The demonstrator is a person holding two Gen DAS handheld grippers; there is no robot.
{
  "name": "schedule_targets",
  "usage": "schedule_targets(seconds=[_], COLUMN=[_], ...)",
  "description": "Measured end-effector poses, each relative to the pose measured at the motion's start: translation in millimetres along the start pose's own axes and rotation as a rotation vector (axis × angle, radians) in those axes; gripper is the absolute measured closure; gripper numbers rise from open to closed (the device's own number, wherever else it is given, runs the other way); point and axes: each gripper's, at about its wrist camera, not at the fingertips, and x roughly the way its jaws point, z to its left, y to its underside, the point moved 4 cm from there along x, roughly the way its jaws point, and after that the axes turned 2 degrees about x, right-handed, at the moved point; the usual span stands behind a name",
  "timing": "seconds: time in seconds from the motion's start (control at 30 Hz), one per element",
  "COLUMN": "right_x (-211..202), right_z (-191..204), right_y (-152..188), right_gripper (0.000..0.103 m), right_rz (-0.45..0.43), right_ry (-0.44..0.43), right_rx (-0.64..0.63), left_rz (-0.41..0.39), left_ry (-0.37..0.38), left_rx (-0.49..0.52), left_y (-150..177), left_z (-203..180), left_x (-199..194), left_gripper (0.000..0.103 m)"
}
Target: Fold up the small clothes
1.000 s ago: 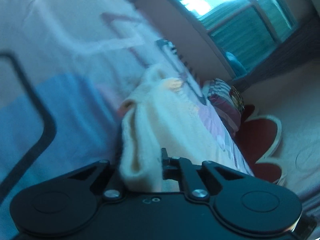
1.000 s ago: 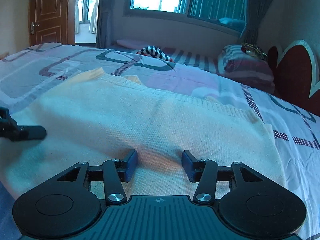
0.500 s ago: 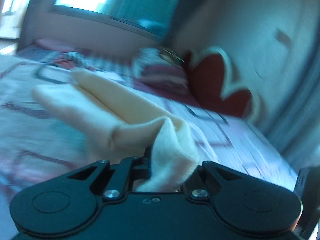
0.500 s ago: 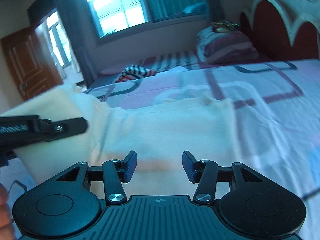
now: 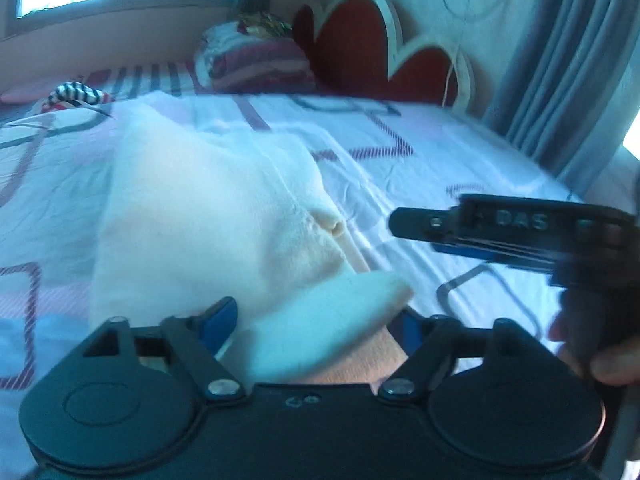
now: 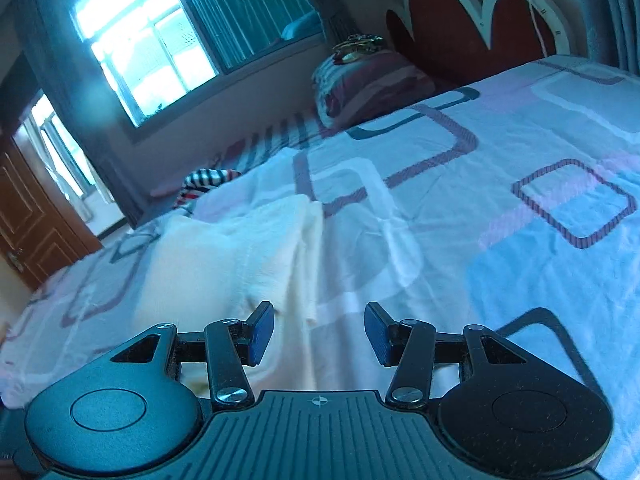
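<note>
A cream knitted sweater (image 5: 208, 216) lies folded on the bed; it also shows at the left of the right wrist view (image 6: 224, 264). My left gripper (image 5: 316, 324) is opening. A loose fold of the sweater lies between its blue pads (image 5: 220, 320), which stand apart from the cloth. My right gripper (image 6: 320, 332) is open with nothing between its fingers, above the sheet just right of the sweater's edge. In the left wrist view the right gripper (image 5: 404, 222) reaches in from the right, with a hand (image 5: 600, 360) on its handle.
The bed sheet (image 6: 480, 200) has a pattern of squares. A stack of folded bedding (image 5: 256, 60) sits by the red headboard (image 5: 360, 40). A striped garment (image 5: 76, 94) lies at the far side. A grey curtain (image 5: 560, 60) hangs at the right, a wooden door (image 6: 28, 232) at the left.
The left gripper rolled upright, carried the sweater's fold across to the right and let its jaws come apart. The right gripper swung right, off the sweater and over bare sheet.
</note>
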Motion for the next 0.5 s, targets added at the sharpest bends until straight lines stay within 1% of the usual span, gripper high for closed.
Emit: schedule_targets(seconds=[0.07,0.1,0.2,0.3,0.4,0.5], right_x=[4.8,7.1,20.3,37.9,52.7,68.7], right_z=[11.7,15.2,25.5,28.9,28.7,24.0], right_y=[3.3,4.8,9.6,13.4,11.8,10.2], right_gripper=[0.053,0.053,0.053,0.053,0.053,0.053], right_rz=[0.020,0.035,0.089,0.137,0.154,0.169], right_ry=[-0.034,-0.049,-0.087,-0.116,-0.132,-0.133], right_rx=[-0.014,-0.020,-0.030,-0.002,0.024,0.074], left_rz=[-0.005,-0.023,-0.074,-0.128,-0.117,-0.103], left_ry=[0.010,0.005,-0.046,-0.093,-0.153,-0.177], left_rx=[-0.039,-0.067,-0.148,-0.237,-0.246,-0.265], left_y=[2.3,1.0,-7.5,-16.4,-17.1,-15.9], left_z=[6.3,10.7,34.8,59.0,75.0,84.9], left_x=[-12.8,-21.1,-39.5,-54.2,-50.0,-39.3], left_gripper=[0.026,0.026,0.027,0.026,0.027,0.027])
